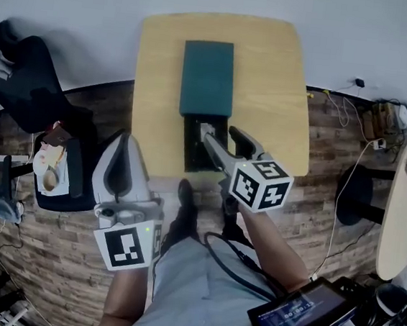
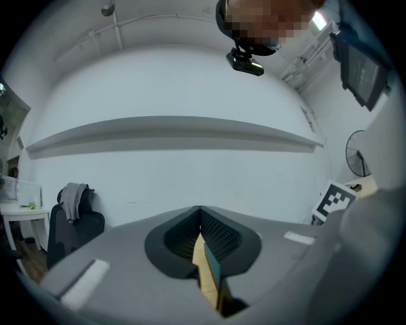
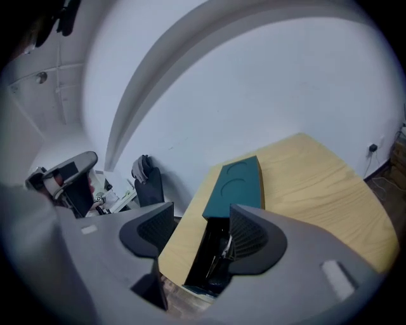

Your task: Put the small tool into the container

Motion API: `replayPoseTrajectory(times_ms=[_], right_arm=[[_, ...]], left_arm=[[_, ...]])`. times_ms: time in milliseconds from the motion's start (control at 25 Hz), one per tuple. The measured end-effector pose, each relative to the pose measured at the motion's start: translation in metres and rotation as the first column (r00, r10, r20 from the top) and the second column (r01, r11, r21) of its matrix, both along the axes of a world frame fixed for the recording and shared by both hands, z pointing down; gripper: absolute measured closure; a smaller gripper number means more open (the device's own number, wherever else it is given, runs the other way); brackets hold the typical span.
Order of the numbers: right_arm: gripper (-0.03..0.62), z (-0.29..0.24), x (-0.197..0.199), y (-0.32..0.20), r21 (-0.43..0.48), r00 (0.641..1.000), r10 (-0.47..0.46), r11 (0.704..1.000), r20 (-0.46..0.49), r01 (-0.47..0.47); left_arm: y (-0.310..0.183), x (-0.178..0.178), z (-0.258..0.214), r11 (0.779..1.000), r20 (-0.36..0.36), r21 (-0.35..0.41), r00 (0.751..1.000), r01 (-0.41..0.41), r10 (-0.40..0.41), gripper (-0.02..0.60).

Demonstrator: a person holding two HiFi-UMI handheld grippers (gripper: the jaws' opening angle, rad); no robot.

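Your right gripper (image 1: 219, 133) holds its jaws apart over the box (image 3: 240, 184), the small tool (image 3: 225, 247) seemingly already inside; your left gripper (image 1: 123, 147) has its jaws together, empty.

Both handheld tools are grey moulded plastic: the left gripper (image 1: 124, 143) and the right gripper (image 1: 222, 136) carry black ribbed pads (image 3: 254, 238) and white cubes (image 1: 263, 184) printed with black square markers. A black cable (image 1: 230, 264) crosses the person's pale grey clothing (image 1: 189, 295).
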State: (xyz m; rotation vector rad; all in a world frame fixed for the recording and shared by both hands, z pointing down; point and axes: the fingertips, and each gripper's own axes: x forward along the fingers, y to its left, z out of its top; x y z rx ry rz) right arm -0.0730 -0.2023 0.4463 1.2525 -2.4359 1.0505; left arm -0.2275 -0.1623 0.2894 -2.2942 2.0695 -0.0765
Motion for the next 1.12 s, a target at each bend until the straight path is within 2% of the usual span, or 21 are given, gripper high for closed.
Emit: replayPoseTrajectory(times_ms=[120,200,360,480,600,800,1120], right_arm=[[0.335,-0.049,0.004,0.006,0.135,1.000,-0.020,0.991,0.018,0.017],[0.350,-0.084,0.007,0.012,0.234,0.999,-0.038,0.972,0.007,0.035],[0.422,-0.146,0.018,0.028,0.425,0.997,-0.060,0.902,-0.042,0.072],[0.509,-0.179,0.025,0.037,0.515,0.997,-0.053,0.854,-0.062,0.078],[0.588,-0.202,0.035,0.047,0.583,0.996,-0.029,0.809,-0.083,0.072],[0.592,-0.223,0.046,0.061,0.660,0.993,-0.005,0.747,-0.120,0.083],[0.594,-0.229,0.056,0.066,0.685,0.990,0.018,0.724,-0.137,0.082]], left_arm=[[0.005,0.019,-0.016,0.999,0.016,0.034,1.000,-0.011,0.010,0.569],[0.010,0.034,-0.027,0.998,0.017,0.053,1.000,-0.021,0.020,0.569],[0.022,0.069,-0.052,0.996,0.002,0.086,0.999,-0.037,0.037,0.569],[0.028,0.086,-0.071,0.992,0.015,0.119,0.999,-0.042,0.041,0.570],[0.033,0.098,-0.088,0.987,0.036,0.154,0.999,-0.043,0.038,0.570],[0.038,0.116,-0.101,0.983,0.057,0.178,0.997,-0.054,0.044,0.571],[0.043,0.129,-0.106,0.981,0.071,0.180,0.996,-0.067,0.055,0.571]])
